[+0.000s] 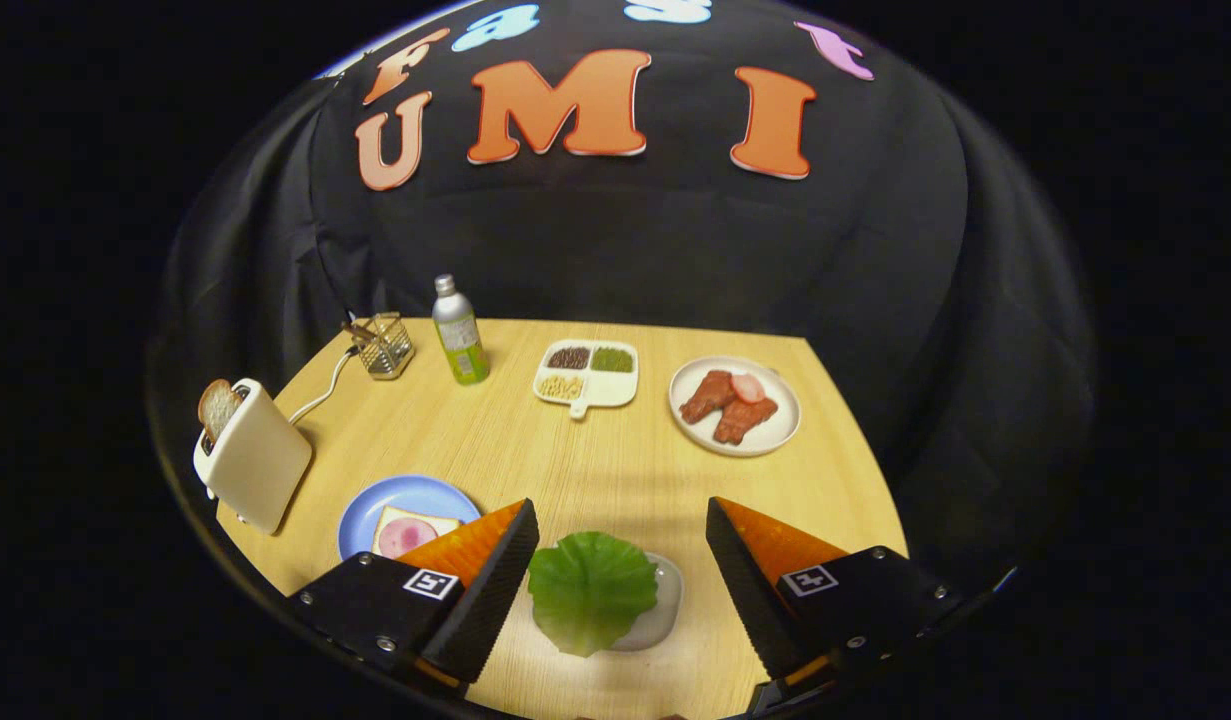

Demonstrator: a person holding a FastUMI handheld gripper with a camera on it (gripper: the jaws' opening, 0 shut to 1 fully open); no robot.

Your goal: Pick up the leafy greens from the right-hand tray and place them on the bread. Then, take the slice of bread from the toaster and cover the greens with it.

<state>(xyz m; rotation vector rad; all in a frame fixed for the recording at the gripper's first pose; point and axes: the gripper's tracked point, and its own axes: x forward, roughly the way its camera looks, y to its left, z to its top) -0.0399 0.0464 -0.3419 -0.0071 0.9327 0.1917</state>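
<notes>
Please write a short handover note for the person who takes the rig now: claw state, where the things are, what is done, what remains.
Claw: open, holding nothing, one finger on each side of the leafy greens.
Greens: lying on their small tray, between the fingers.
Bread with a pink slice: on the blue plate, beside the left finger.
Toaster: beyond the plate, a bread slice standing in its slot.
Done: nothing yet.
Left: grasp greens, lay on bread; cover with toaster slice.
</notes>
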